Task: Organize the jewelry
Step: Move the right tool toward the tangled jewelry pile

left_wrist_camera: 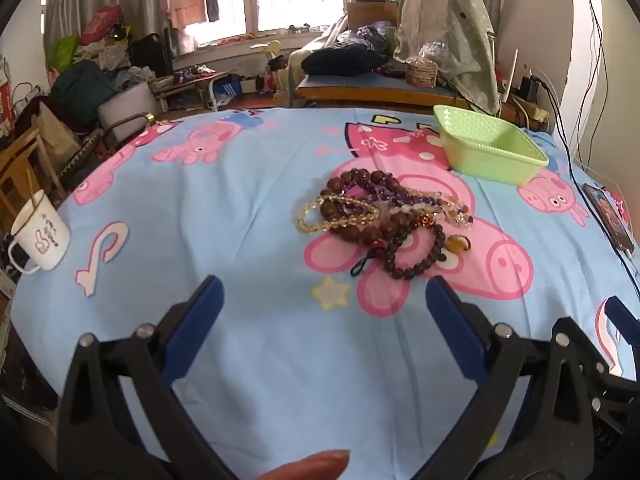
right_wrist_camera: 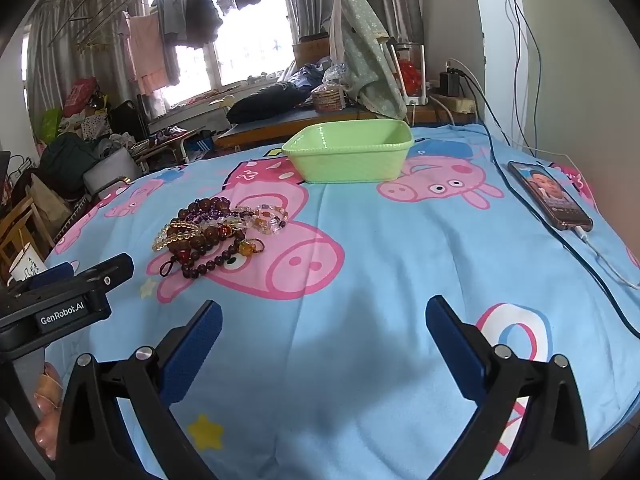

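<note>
A tangled pile of bead bracelets (left_wrist_camera: 384,216), brown, purple, yellow and clear, lies on the blue cartoon-pig cloth (left_wrist_camera: 240,208). It also shows in the right wrist view (right_wrist_camera: 216,232). A light green plastic basket (left_wrist_camera: 488,144) stands empty behind the pile, to its right, also in the right wrist view (right_wrist_camera: 348,152). My left gripper (left_wrist_camera: 324,300) is open and empty, a little short of the pile. My right gripper (right_wrist_camera: 324,320) is open and empty, to the right of the pile. The left gripper's body (right_wrist_camera: 68,292) shows at the left edge of the right wrist view.
A white mug (left_wrist_camera: 38,236) stands at the cloth's left edge. A phone (right_wrist_camera: 550,196) on a charging cable (right_wrist_camera: 608,264) lies at the right edge. Behind the table are a desk (left_wrist_camera: 380,88) with clutter, hanging clothes and a window.
</note>
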Motion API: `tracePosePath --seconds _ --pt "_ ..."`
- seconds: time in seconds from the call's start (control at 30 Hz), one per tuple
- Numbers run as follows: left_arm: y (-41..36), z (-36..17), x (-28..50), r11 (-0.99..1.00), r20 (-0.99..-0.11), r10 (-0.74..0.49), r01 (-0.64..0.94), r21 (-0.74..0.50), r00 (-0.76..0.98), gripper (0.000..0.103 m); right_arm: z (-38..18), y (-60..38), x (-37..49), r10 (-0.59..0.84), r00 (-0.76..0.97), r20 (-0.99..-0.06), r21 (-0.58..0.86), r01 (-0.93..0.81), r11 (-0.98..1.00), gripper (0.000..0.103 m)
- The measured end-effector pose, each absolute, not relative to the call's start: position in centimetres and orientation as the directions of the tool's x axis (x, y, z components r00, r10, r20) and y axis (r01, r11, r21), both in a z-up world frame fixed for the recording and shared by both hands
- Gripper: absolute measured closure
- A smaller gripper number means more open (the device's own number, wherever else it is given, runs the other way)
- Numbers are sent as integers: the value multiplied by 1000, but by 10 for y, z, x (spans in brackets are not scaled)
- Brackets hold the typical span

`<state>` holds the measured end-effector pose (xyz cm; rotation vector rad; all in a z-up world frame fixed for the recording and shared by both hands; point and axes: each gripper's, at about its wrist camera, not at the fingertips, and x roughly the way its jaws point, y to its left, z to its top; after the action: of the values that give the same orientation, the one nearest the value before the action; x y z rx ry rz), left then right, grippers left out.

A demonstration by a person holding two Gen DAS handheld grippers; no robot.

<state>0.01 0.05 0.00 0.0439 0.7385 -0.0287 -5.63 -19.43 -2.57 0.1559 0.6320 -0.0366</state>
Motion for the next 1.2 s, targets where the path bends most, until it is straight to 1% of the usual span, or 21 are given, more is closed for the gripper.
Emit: tracePosePath --seconds 0.27,0.47,0.57,0.67,0.77,0.9,0.97,1.2 --pt "7 6 -3 1000 -658 -8 26 17 753 6 -24 -195 -57 17 813 -582 137 78 987 27" --pt "19 13 -31 998 -585 -1 -34 -49 811 6 -25 -199 -60 21 816 -578 156 85 984 27" --pt "23 19 -39 997 -565 -3 -39 -62 825 6 -18 -200 -67 33 837 -547 175 76 982 27" --pt "25 17 -38 996 -576 -22 -30 -79 817 6 -15 -197 -69 46 846 -531 177 58 982 27" --pt "24 12 -32 997 -600 -15 -37 -74 800 6 -17 -194 -66 57 837 -544 171 44 984 27" --pt "20 14 -28 999 -586 21 -47 -29 810 6 -20 -194 -66 65 831 -552 177 40 983 27" --pt "16 12 -29 999 -588 15 -30 -16 808 6 -23 -190 -64 75 820 -567 171 28 985 27" --pt "15 11 -28 1000 -595 7 -18 -12 804 6 -23 -185 -64 82 820 -566 165 15 986 27"
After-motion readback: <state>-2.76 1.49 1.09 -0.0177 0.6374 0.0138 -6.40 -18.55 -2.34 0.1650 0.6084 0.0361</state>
